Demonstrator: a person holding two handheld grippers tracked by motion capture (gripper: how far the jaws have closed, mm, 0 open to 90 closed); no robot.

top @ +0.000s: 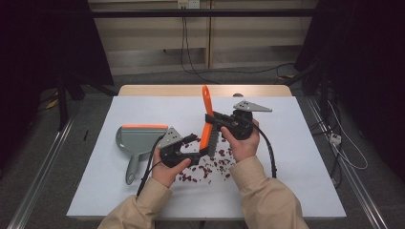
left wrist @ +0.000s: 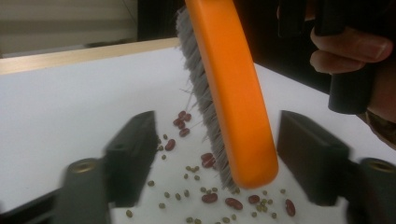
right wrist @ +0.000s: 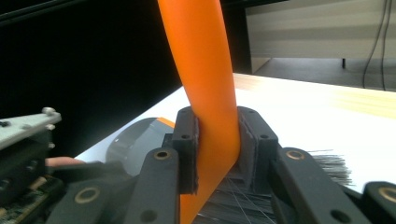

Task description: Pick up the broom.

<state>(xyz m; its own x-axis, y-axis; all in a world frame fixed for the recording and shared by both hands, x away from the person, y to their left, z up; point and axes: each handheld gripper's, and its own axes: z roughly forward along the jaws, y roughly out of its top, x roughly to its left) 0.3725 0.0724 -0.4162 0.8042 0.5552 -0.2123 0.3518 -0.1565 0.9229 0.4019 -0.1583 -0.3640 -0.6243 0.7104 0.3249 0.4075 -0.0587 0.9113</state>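
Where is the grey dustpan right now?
In the high view the dustpan lies on the white table, left of the left gripper and the scattered beans, handle pointing toward the person.

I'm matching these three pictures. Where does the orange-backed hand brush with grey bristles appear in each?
High view: orange-backed hand brush at table centre, handle pointing away from the person.
Left gripper view: brush head upper centre, bristles down to the scattered red and green beans.
Right gripper view: handle rises centre, clamped between the jaws.
Shared landmark: the white table top.
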